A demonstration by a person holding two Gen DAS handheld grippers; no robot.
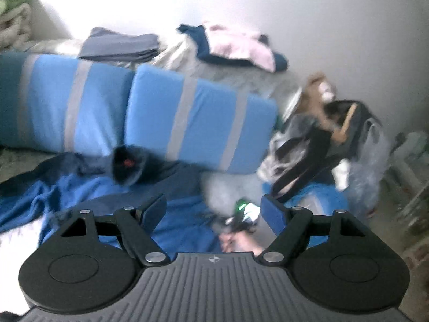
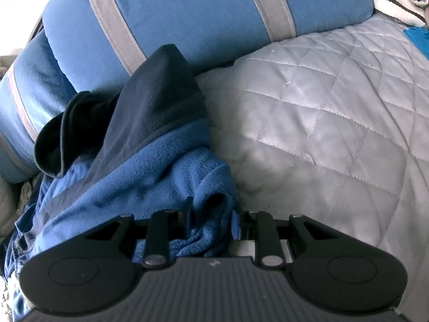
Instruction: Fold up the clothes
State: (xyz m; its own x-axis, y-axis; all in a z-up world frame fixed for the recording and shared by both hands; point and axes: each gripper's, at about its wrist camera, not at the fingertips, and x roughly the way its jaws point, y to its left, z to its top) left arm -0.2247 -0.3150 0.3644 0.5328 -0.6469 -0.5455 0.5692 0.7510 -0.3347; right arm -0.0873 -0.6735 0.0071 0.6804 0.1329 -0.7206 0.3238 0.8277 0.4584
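A blue fleece garment (image 2: 150, 171) with dark navy parts lies bunched on the grey quilted cover (image 2: 335, 112), leaning against a blue cushion. My right gripper (image 2: 211, 217) is shut on a fold of the blue fleece, which fills the space between its jaws. In the left wrist view the same garment (image 1: 88, 190) spreads across the cover, its dark navy hood (image 1: 128, 166) toward the cushions. My left gripper (image 1: 214, 209) is open and empty above the garment. The right gripper and the hand holding it show blurred between the left fingers.
Two blue cushions with grey stripes (image 1: 195, 115) lie across the bed. Behind them sit a folded grey-blue stack (image 1: 120, 44) and a navy and pink pile (image 1: 236, 45). A bag and clutter (image 1: 329, 134) stand at the right by the white wall.
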